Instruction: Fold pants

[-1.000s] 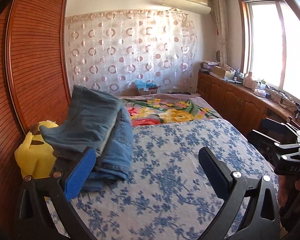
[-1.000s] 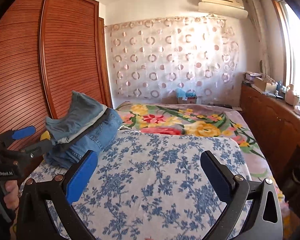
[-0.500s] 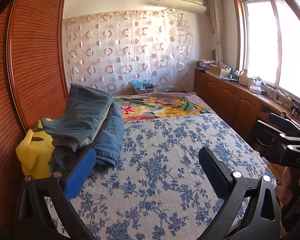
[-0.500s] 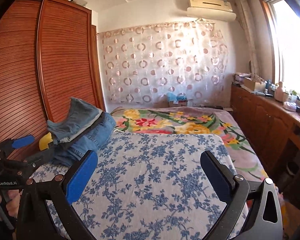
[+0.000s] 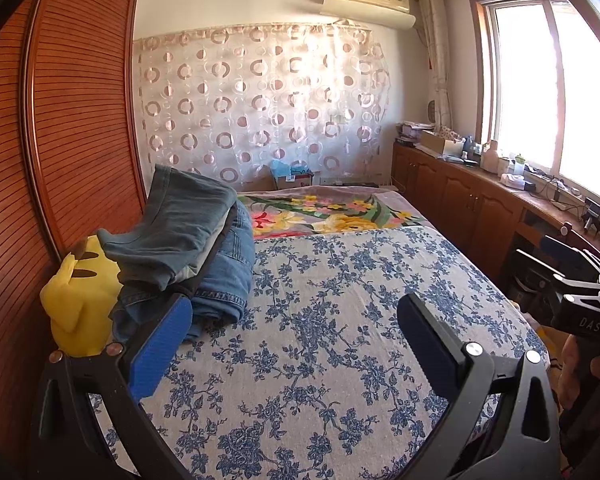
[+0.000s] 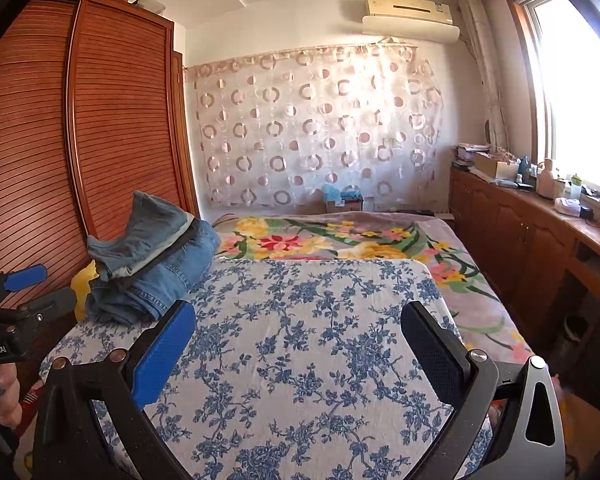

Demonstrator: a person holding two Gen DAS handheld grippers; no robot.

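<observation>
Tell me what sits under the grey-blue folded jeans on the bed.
Under the grey-blue folded jeans lies a dark layer, then brighter blue jeans on the floral bedspread. Whether more garments lie within the stack is hidden.

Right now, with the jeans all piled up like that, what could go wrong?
1. The stack of folded jeans leans toward the wardrobe, partly propped on a yellow plush toy. A nudge might tip it over.
2. It sits at the bed's edge, so pieces could slide off.
3. Both the left gripper and right gripper are open and empty, so nothing steadies the pile.
</observation>
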